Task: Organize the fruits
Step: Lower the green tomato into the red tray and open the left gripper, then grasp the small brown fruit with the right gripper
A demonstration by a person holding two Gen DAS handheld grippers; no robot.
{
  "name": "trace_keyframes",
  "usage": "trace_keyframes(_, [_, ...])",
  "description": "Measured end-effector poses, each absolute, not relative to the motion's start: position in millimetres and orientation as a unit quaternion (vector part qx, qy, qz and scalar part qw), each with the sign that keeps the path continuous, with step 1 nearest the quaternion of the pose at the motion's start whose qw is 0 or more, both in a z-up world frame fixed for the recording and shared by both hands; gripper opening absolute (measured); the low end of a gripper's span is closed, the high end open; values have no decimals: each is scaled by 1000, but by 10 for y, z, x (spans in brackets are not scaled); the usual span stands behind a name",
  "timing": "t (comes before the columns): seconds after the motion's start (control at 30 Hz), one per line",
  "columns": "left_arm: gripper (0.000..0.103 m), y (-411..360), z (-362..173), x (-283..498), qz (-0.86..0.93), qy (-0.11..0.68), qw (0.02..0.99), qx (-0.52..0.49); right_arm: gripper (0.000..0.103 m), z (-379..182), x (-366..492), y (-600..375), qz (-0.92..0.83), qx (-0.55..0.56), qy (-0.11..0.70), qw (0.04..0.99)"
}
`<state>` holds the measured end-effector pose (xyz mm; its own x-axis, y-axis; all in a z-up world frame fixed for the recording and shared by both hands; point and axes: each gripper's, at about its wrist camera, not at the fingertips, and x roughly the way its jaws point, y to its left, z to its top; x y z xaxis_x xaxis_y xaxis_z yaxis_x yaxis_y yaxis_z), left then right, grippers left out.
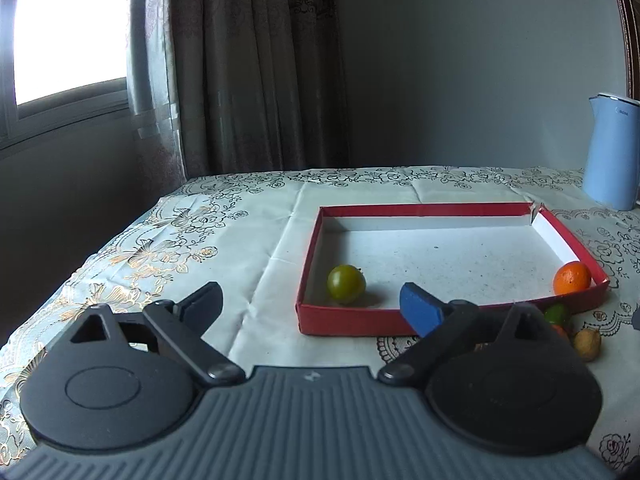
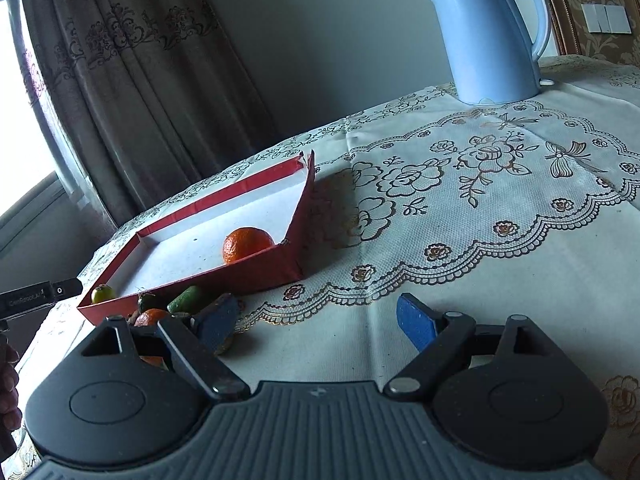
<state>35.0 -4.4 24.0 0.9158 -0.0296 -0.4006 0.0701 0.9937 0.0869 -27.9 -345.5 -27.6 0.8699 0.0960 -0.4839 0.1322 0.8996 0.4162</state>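
Observation:
A red tray (image 1: 340,323) with a white floor lies on the tablecloth. In it sit a yellow-green round fruit (image 1: 346,284) near the front left corner and an orange (image 1: 572,278) in the front right corner. My left gripper (image 1: 312,306) hovers open just before the tray's front wall, nothing between its fingers. My right gripper (image 2: 316,322) is open over bare cloth, right of the tray (image 2: 240,276). By its left finger (image 2: 218,324) lie loose fruits: an orange one (image 2: 150,317), a long green one (image 2: 192,300) and a dark green one (image 2: 147,302), partly hidden. The tray's orange (image 2: 248,244) and yellow-green fruit (image 2: 102,294) show here too.
A light blue kettle (image 2: 488,36) stands at the back right of the table (image 2: 480,280). A brownish fruit (image 1: 587,344) and a green one (image 1: 557,314) lie outside the tray's front right corner. Curtains and a window are behind. A hand (image 2: 8,392) shows at the left edge.

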Motion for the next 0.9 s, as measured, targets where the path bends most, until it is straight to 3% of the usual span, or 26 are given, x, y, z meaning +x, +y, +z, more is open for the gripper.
trace_keyframes(0.2, [103,355,106,-97,1,205,979,18,87,-248,-312,-3397,-2,208,245,947])
trace_keyframes(0.5, [103,737,-200,-83,56,261,962,-56,87,-119,-547,-2875,63,131,205,968])
trace_keyframes(0.73, [103,570,-241,-63,56,282,958,-6,87,-70,-613,-2189,100,48,210,971])
trace_keyframes(0.9, [103,513,-239,-80,52,277,959,10,87,-79,-464,-2241,61,41,228,971])
